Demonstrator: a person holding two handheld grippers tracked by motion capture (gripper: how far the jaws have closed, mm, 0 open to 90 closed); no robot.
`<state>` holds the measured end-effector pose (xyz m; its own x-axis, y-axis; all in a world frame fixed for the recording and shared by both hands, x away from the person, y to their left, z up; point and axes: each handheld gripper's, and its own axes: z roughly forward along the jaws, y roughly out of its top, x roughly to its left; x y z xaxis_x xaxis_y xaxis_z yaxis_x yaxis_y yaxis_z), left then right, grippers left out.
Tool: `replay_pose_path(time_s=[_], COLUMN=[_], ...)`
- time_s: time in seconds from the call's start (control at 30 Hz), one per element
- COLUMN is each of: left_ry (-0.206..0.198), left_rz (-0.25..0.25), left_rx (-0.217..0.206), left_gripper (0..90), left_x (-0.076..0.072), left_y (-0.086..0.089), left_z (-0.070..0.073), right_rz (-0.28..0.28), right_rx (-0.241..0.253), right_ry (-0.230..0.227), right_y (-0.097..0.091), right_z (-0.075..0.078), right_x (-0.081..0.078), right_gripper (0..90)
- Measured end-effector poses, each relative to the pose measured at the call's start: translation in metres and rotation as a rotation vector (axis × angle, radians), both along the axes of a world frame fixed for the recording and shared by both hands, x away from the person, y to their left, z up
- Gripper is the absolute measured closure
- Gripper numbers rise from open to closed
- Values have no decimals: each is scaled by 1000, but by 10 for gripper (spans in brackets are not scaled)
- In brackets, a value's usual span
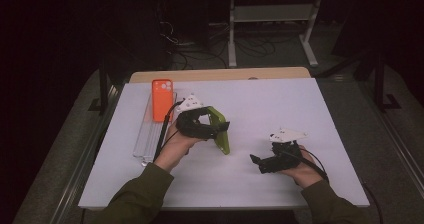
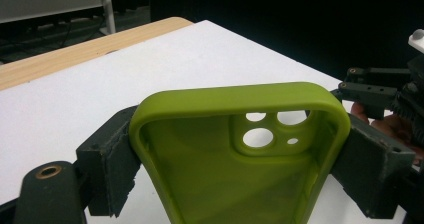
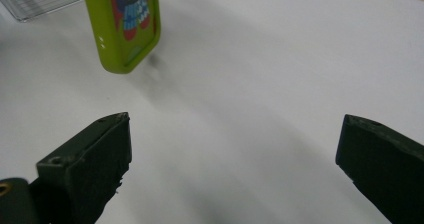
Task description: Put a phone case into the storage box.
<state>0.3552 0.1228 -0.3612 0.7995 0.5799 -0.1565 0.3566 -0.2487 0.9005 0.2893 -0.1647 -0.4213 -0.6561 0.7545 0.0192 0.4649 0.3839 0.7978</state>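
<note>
Green case sits clamped across its width in the left gripper, lifted off the table and held on edge, long axis running from the gripper toward the person in the high view; the left gripper view has both pads pressing the two long rims, hollow inside facing the camera, camera cut-outs at the far end. Left of it, at the table's left margin, a clear ridged tray lies lengthwise, and an orange phone rests on the tray's far end, back up, well apart from the case but on the left hand's side. Moving right: bare white tabletop between the hands, then the right gripper, low over the surface near the front edge, jaws pointing left toward the case, spread wide with nothing between them. Right gripper view confirms: the case hangs ahead and up-left of the open jaws, its printed back turned that way, lower end just above the table with a shadow beneath. Judgement: the left hand has the case and is the nearer hand to the phone; the coming move likely turns on bringing case and phone together, so their long axes need to line up and the hollow side must face the phone. Risk: a squeeze on the soft rims may bow the case. Surface is a white board with a wooden strip at the far edge; the room behind is dark, with a metal frame and loose cables on the floor.
</note>
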Motion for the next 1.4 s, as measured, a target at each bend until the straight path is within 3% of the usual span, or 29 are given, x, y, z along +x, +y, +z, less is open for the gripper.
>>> replay_pose_path(time_s=[0.2, 0.37, 0.47, 0.93, 1.4], left_ry=[1, -3, -4, -37, -54], left_rz=[11, 22, 34, 38, 45], left_rx=[9, 33, 22, 66, 71], left_gripper=[147, 147, 147, 146, 147], left_x=[1, 4, 6, 16, 27], left_y=[1, 5, 7, 14, 28], left_z=[2, 9, 14, 43, 63], right_rz=[-22, -17, -8, -21, -14], right_rx=[8, 3, -6, 18, 15], right_ry=[-12, 14, 17, 5, -5], right_y=[-14, -23, -26, -29, -28], right_z=[-5, -12, -14, -9, -9], right_x=[-7, -12, -14, -14, -13], right_gripper=[8, 8, 8, 8, 8])
